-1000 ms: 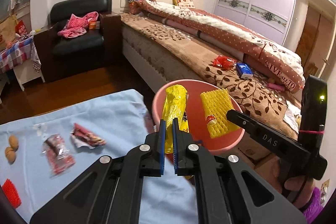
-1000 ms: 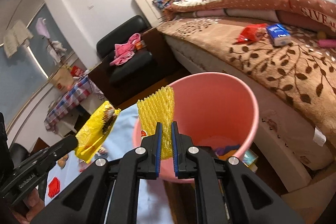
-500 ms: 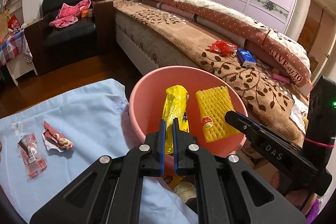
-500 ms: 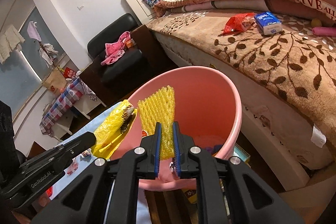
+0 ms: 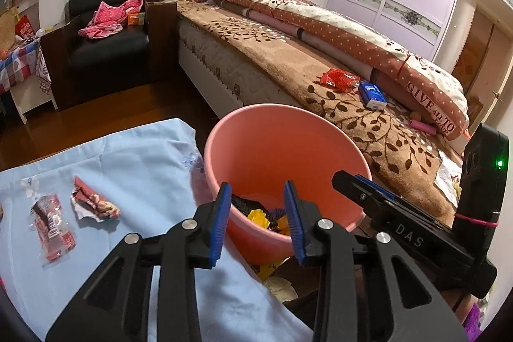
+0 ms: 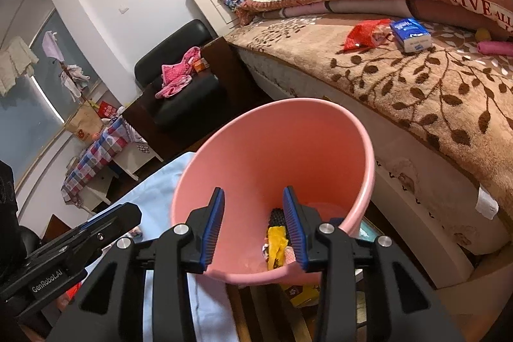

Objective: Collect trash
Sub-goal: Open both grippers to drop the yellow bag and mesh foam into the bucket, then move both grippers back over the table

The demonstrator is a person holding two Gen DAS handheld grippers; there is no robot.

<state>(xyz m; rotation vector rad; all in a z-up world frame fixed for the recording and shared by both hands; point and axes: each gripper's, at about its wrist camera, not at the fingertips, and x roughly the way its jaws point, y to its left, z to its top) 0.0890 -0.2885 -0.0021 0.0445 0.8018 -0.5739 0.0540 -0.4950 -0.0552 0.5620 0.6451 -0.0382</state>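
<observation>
Left gripper [image 5: 256, 213] and right gripper [image 6: 253, 223] over pink bucket [image 5: 320, 133], jaws opening, nothing between. Yellow wrapper [image 6: 275, 246] inside bucket. Two wrappers [image 5: 93, 204] near counter [image 5: 144, 169] right edge.

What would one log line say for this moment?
left gripper: opening, empty | right gripper: opening, empty | pink bin: holds trash | wrappers: on cloth

Two crumpled red wrappers [image 5: 53, 226] [image 5: 94, 204] lie on a pale blue cloth [image 5: 141, 169] covering the table.
</observation>
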